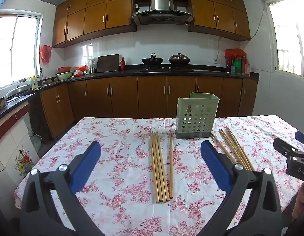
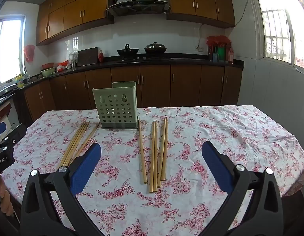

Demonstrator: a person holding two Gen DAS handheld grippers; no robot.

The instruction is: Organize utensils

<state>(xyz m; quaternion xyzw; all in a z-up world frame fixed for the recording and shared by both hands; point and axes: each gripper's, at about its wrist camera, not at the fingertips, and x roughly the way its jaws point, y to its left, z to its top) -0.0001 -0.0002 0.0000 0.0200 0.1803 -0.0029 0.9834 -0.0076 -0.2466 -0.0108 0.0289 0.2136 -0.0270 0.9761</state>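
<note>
A pale green perforated utensil holder point(image 1: 197, 116) stands upright on the floral tablecloth point(image 1: 122, 192); it also shows in the right wrist view point(image 2: 116, 106). One bunch of wooden chopsticks point(image 1: 160, 165) lies left of the holder and another bunch point(image 1: 235, 149) lies right of it. In the right wrist view the left bunch point(image 2: 77, 143) and the right bunch point(image 2: 155, 153) both lie flat. My left gripper point(image 1: 151, 149) is open and empty above the left bunch. My right gripper point(image 2: 152, 150) is open and empty above the right bunch.
The table's far edge runs behind the holder. Beyond it stand brown kitchen cabinets point(image 1: 152, 96) and a black counter with two woks point(image 1: 165, 61). The right gripper's body point(image 1: 295, 155) shows at the left view's right edge; the left gripper's body point(image 2: 4, 147) at the right view's left edge.
</note>
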